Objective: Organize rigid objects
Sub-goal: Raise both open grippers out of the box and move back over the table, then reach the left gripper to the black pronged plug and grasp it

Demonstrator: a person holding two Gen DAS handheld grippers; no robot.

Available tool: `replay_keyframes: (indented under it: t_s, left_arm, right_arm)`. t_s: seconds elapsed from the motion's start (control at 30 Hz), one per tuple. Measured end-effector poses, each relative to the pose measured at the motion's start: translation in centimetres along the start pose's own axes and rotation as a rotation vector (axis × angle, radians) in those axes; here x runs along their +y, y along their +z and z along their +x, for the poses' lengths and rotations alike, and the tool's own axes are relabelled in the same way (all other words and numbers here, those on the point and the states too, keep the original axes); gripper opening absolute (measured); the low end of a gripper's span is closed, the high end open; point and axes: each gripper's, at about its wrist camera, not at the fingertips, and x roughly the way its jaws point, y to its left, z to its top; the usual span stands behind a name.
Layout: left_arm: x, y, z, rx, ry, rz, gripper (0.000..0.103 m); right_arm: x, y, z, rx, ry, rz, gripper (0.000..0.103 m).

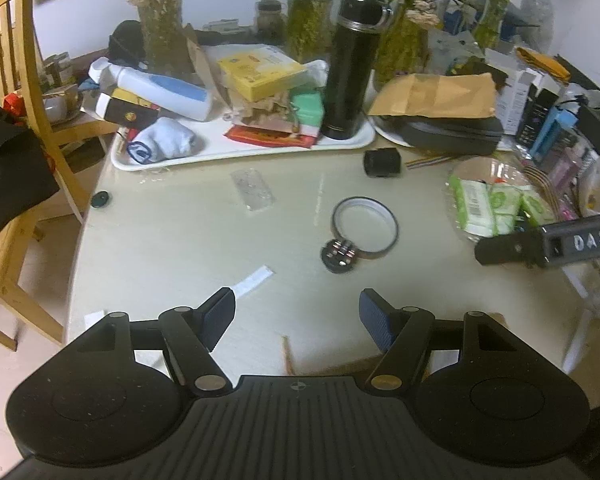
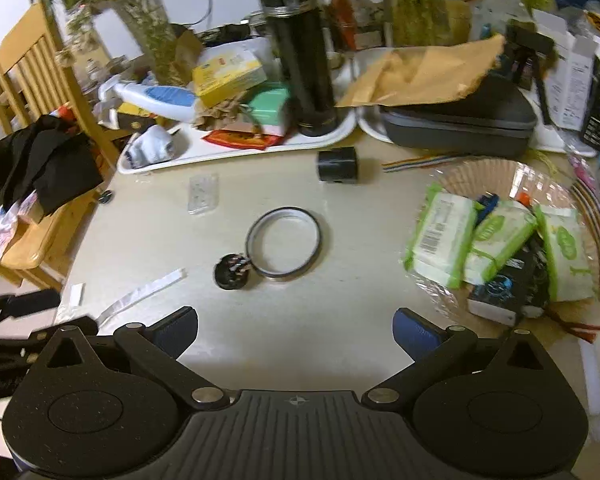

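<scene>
Left gripper (image 1: 297, 312) hovers over the near edge of the pale beige glossy desk (image 1: 180, 240), fingers spread wide, nothing between them. Right gripper (image 2: 295, 330) likewise low over the near edge, fingers wide apart and empty.

Mid-desk: a thin black-rimmed ring-shaped roll of tape (image 1: 365, 227) lies flat. Touching its near-left edge is a small round black disc with metallic pins on top (image 1: 339, 256); same pairing shows in the right view, ring (image 2: 284, 239) and disc (image 2: 233, 272). Beyond them, near the trays, a short black cylinder (image 1: 381, 163) lies on its side. A small clear plastic packet (image 1: 253, 189) sits left of centre, well apart from the ring. A white paper strip (image 1: 253, 279) lies just ahead of the left fingers.

Far side: a white rectangular tray (image 1: 240, 150) crowded with items; a tall black insulated flask (image 1: 352, 68) stands upright on its right end, with a yellow box (image 1: 260, 72) and a white-and-blue bottle (image 1: 164, 90) lying to the left.

Right side: a clear ribbed plastic bowl (image 2: 480, 176) holding green-and-white wipe packets (image 2: 440, 236). A light wooden chair (image 1: 16, 92) stands left of the desk with black cloth on it.
</scene>
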Motion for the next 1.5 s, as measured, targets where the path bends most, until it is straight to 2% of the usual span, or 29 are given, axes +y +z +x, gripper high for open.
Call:
replay_keyframes:
  t_s: [0.13, 0.37, 0.57, 0.8, 0.97, 1.1, 1.5]
  left_arm:
    - [0.4, 0.6, 0.3, -0.016, 0.024, 0.018, 0.068]
    - [0.8, 1.2, 1.6, -0.017, 0.046, 0.037, 0.068]
    - [0.2, 1.5, 3.2, -0.009, 0.036, 0.094, 0.068]
    - [-1.6, 1.9, 5.9, 0.001, -0.039, 0.215, 0.068]
    - [-3.0, 1.7, 8.2, 0.023, -0.058, 0.309, 0.068]
    - [-3.4, 1.8, 10.1, 0.061, -0.067, 0.317, 0.068]
    - [-4.8, 2.8, 14.4, 0.144, -0.061, 0.323, 0.068]
  right_arm:
    - [1.2, 0.3, 0.5, -0.006, 0.026, -0.065, 0.103]
    - [2.1, 1.4, 2.6, 0.012, 0.023, -0.164, 0.103]
    - [1.4, 2.2, 4.4, 0.050, -0.008, -0.182, 0.102]
    - [0.0, 3.1, 4.9, 0.109, -0.098, -0.129, 0.103]
    - [-0.2, 3.3, 4.5, 0.116, -0.126, -0.138, 0.103]
    - [-1.1, 3.7, 4.1, 0.108, -0.138, -0.100, 0.103]
    - [-2.5, 4.7, 2.2, 0.057, -0.085, -0.012, 0.103]
